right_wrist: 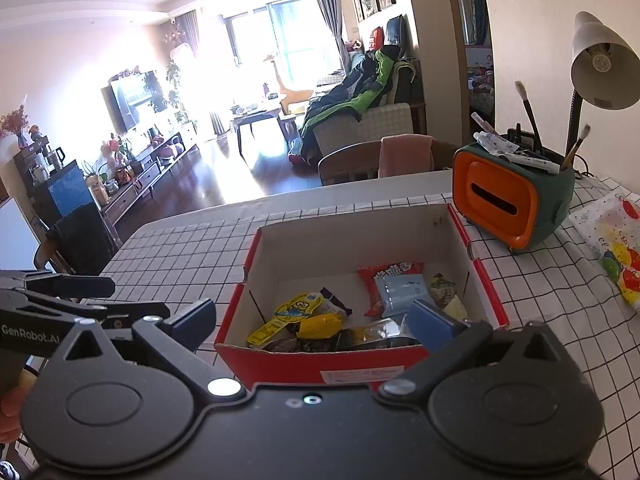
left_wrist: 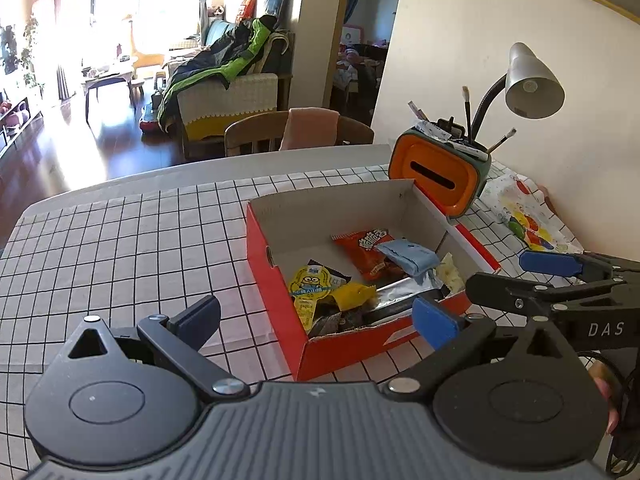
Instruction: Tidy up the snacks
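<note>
Both tools are empty right now. The left hand-held gripper [left_wrist: 316,320] has its fingers spread wide, hovering just in front of the near corner of the red cardboard shoebox [left_wrist: 280,280], and the right hand-held gripper [right_wrist: 316,320] is just as wide, sitting over the box's near wall.

The snacks are all in the box already: a yellow cartoon-print packet [right_wrist: 294,312], a shiny silver foil wrapper [right_wrist: 376,330], a red crinkly snack bag [right_wrist: 390,276] and a pale blue sachet [right_wrist: 400,290] lying on top of it. Looks to me like the job is nearly wrapped up, maybe just tidying what's inside.

If I were reaching in, I'd come straight down over the near wall, not drag across it, since that cardboard rim would catch a finger easily.

Room-wise: the checked cloth on the counter [left_wrist: 120,248] left of the box is wide open, good for swinging out. The right side is tighter, with an orange-fronted green desk organizer [right_wrist: 512,200] just beyond the far right corner of the box and a colourful printed plastic bag [right_wrist: 612,248] beside it.
</note>
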`<action>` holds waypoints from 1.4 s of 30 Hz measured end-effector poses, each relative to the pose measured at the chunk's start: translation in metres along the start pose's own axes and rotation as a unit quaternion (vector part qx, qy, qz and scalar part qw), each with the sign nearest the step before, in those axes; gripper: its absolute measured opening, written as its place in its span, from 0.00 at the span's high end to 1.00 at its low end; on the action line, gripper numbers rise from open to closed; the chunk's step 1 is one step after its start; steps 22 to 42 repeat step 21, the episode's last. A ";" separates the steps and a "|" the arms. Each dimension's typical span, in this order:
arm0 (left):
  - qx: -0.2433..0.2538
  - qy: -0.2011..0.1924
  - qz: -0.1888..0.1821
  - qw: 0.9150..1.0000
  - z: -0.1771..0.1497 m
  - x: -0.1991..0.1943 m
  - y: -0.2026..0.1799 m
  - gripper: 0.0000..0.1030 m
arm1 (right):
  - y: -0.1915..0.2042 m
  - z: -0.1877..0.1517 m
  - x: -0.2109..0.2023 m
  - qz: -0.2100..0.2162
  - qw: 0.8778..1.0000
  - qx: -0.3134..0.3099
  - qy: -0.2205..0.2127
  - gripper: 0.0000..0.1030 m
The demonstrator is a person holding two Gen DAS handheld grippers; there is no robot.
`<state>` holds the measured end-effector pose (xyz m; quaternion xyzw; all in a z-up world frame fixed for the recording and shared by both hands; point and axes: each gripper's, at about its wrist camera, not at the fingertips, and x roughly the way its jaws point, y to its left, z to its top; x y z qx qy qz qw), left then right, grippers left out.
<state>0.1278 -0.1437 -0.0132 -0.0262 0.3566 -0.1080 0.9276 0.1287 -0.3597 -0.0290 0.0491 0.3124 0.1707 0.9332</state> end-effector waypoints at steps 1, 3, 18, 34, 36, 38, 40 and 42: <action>-0.001 0.001 -0.001 1.000 0.000 0.000 0.000 0.00 | 0.000 0.000 0.000 0.000 1.000 0.001 0.001 0.00; -0.002 0.003 -0.002 1.000 -0.001 0.002 0.000 0.00 | 0.000 0.000 0.000 -0.002 1.000 0.002 0.002 0.00; -0.006 0.009 -0.005 1.000 -0.004 0.002 0.002 0.00 | -0.002 -0.003 0.002 -0.004 1.000 0.005 0.006 0.00; -0.007 0.011 -0.007 1.000 -0.005 0.002 0.003 0.00 | -0.001 -0.006 0.003 -0.005 1.000 0.006 0.010 0.00; -0.007 0.011 -0.007 1.000 -0.005 0.002 0.003 0.00 | -0.001 -0.006 0.003 -0.005 1.000 0.006 0.010 0.00; -0.007 0.011 -0.007 1.000 -0.005 0.002 0.003 0.00 | -0.001 -0.006 0.003 -0.005 1.000 0.006 0.010 0.00; -0.007 0.011 -0.007 1.000 -0.005 0.002 0.003 0.00 | -0.001 -0.006 0.003 -0.005 1.000 0.006 0.010 0.00; -0.007 0.011 -0.007 1.000 -0.005 0.002 0.003 0.00 | -0.001 -0.006 0.003 -0.005 1.000 0.006 0.010 0.00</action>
